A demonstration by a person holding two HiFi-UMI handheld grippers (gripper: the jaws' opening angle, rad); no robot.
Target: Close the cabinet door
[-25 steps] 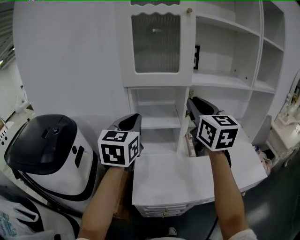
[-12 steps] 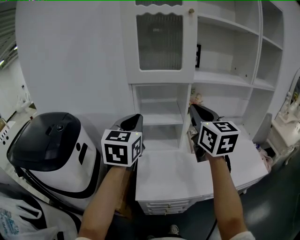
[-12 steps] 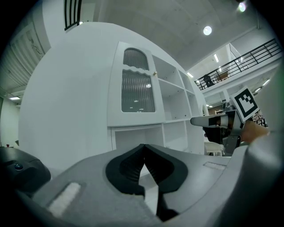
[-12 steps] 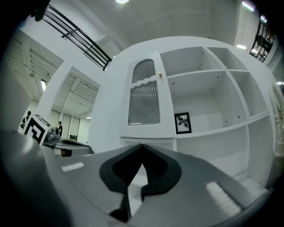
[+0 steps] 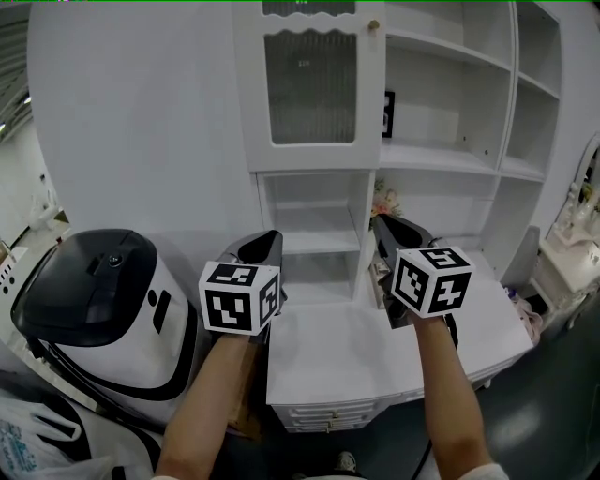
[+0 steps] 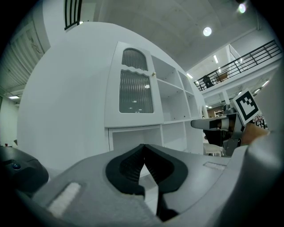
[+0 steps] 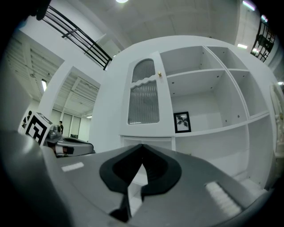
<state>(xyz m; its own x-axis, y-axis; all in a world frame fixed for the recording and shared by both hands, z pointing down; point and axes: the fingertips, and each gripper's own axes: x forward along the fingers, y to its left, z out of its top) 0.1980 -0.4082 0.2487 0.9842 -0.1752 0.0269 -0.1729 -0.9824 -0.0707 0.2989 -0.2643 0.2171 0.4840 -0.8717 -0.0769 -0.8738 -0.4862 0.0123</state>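
The white cabinet door (image 5: 311, 86) with a ribbed glass pane and a small gold knob (image 5: 373, 25) lies flat against the cabinet's upper left column; it also shows as the door (image 6: 136, 91) and the door (image 7: 144, 98) in the gripper views. My left gripper (image 5: 266, 242) is held level above the desk, jaws shut and empty, below and in front of the door. My right gripper (image 5: 383, 225) is level beside the lower shelf column, also shut with nothing in it. Both sets of jaws meet at their tips: left gripper (image 6: 143, 145), right gripper (image 7: 143, 145).
A white desk top (image 5: 356, 361) with drawers sits below the grippers. Open shelves (image 5: 450, 159) fill the cabinet's right side, with a small framed picture (image 5: 387, 112) and flowers (image 5: 382, 199). A large black-and-white machine (image 5: 94, 300) stands at the left.
My right gripper has sunk slightly toward the desk. The left gripper has stayed in place. The door looks the same.
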